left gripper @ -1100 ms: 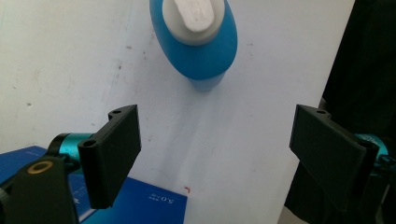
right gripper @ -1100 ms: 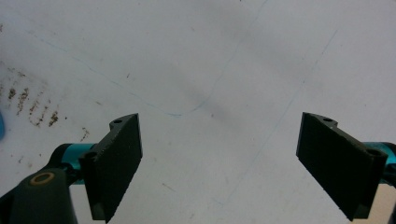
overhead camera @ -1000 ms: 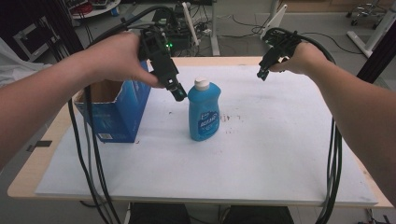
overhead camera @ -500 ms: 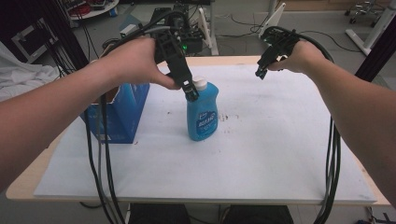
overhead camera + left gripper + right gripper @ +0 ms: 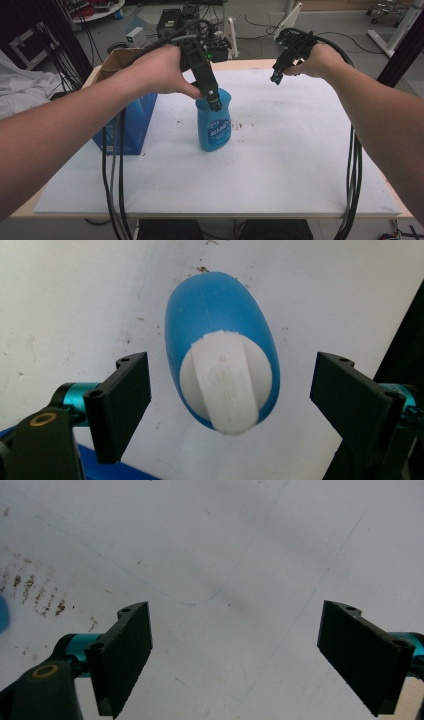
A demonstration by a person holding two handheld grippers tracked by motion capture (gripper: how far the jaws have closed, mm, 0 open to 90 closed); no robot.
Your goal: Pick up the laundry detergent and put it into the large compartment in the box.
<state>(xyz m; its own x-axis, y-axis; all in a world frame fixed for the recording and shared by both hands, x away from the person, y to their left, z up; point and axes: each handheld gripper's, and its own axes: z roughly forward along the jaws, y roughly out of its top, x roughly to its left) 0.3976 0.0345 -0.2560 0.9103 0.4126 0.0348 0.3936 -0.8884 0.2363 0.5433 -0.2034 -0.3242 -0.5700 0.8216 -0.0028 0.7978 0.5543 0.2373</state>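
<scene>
Above the blue plastic dish-soap bottle (image 5: pixel 220 355), left claw (image 5: pixel 230 400) wide.
Centre on its white cap (image 5: pixel 225 385); close gently.

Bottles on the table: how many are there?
1. A blue bottle with a white cap stands upright near the table's middle, right of the blue box, under the open left claw. The box could hide more.
</scene>
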